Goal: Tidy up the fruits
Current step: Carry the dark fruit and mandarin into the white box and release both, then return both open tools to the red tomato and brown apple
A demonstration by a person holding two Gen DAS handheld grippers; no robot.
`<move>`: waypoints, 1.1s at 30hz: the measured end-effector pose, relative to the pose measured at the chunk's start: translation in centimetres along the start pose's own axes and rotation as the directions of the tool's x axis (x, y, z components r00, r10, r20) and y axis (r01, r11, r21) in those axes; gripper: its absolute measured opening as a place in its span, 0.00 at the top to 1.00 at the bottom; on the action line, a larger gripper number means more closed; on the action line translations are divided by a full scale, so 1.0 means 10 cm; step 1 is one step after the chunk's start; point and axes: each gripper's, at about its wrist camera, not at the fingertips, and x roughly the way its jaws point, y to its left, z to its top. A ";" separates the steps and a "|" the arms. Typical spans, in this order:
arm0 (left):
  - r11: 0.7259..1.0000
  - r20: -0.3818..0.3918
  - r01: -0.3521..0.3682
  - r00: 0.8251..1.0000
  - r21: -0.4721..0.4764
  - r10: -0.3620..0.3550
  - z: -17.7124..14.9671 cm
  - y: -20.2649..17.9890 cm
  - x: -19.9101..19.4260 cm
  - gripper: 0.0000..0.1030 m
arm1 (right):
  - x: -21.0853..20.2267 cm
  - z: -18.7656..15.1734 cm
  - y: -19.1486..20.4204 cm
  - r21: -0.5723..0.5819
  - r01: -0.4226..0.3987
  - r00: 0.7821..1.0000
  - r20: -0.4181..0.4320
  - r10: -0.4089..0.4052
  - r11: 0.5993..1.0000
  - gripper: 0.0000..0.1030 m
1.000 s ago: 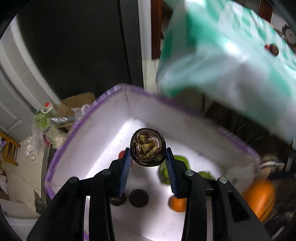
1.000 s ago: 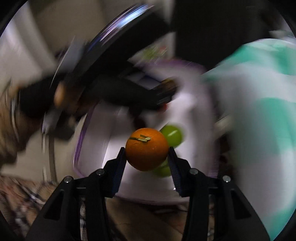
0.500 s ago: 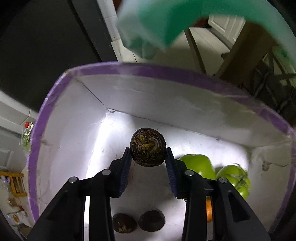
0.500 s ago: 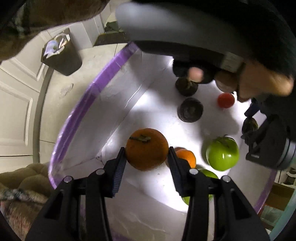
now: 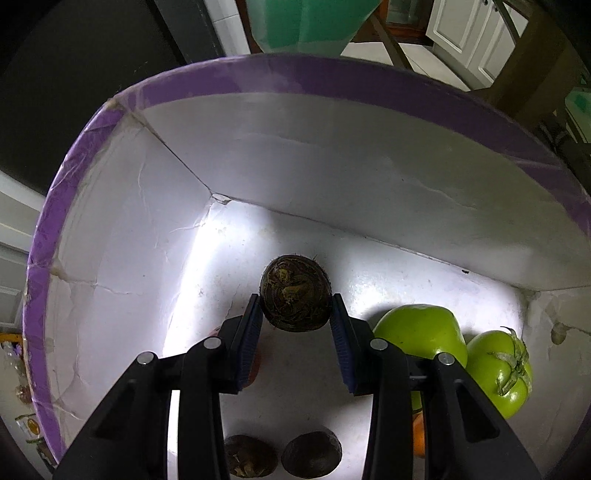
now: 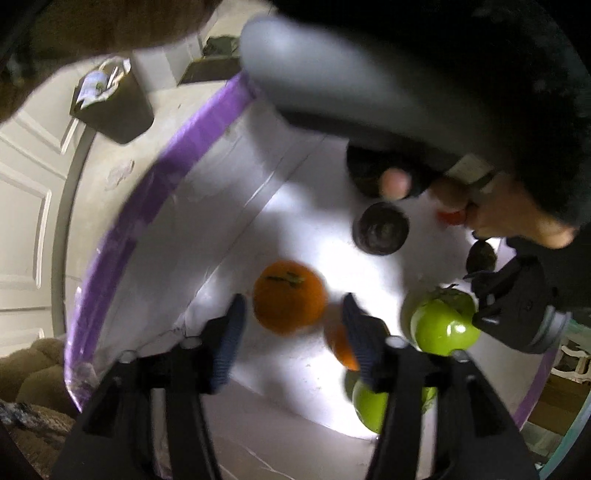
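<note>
My left gripper point(image 5: 295, 314) is shut on a dark brown round fruit point(image 5: 295, 295), low inside a white foam box with a purple rim point(image 5: 332, 81). Two green fruits point(image 5: 421, 332) lie to its right and two more dark fruits point(image 5: 312, 454) sit below the fingers. In the right wrist view my right gripper point(image 6: 291, 321) is opening around an orange point(image 6: 288, 295). The orange sits between the jaws near the box floor, with a gap at each pad. A second orange point(image 6: 338, 343), green fruits point(image 6: 443, 325), a dark fruit point(image 6: 380, 229) and a small red fruit point(image 6: 450, 216) lie nearby.
A person's hand point(image 6: 517, 221) holds the left gripper point(image 6: 517, 302) at the right of the box. Outside the box stand a dark bin point(image 6: 110, 103), white panelled doors point(image 6: 22, 221) and a brown fuzzy cushion point(image 6: 33, 369). A teal-and-white bag point(image 5: 314, 22) hangs beyond the far wall.
Both grippers have sunk down into the box. The right jaws, earlier pressed on the orange, have spread away from it. The left gripper still holds the dark fruit.
</note>
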 end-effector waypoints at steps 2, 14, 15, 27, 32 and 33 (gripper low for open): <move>1.000 0.003 -0.002 1.000 -0.007 0.002 -0.02 -0.01 -0.02 0.62 | -0.08 0.00 -0.05 0.025 0.005 0.999 0.032 -0.005 1.000 0.30; 0.997 0.017 -0.078 0.997 -0.009 0.079 -0.05 0.03 -0.24 0.24 | -0.50 -0.04 0.07 0.012 0.112 0.977 0.182 -0.113 0.994 0.26; 0.995 0.025 -0.094 0.995 -0.018 0.094 -0.06 0.04 -0.30 0.21 | -0.64 -0.07 0.06 0.022 0.118 0.967 0.225 -0.120 0.993 0.24; 0.871 0.057 -0.357 0.916 -0.336 0.397 -0.09 0.48 -1.44 0.15 | -1.99 -0.81 -0.55 0.360 0.153 0.790 0.514 -0.333 0.920 0.15; 0.831 0.315 -0.302 0.822 -0.466 0.475 0.24 0.18 -2.40 0.14 | -2.42 -1.50 -0.90 0.548 0.189 0.693 0.513 -0.506 0.815 0.10; 0.852 0.369 -0.261 0.816 -0.453 0.445 0.33 0.04 -2.52 0.14 | -2.48 -1.66 -0.97 0.589 0.190 0.677 0.501 -0.540 0.785 0.10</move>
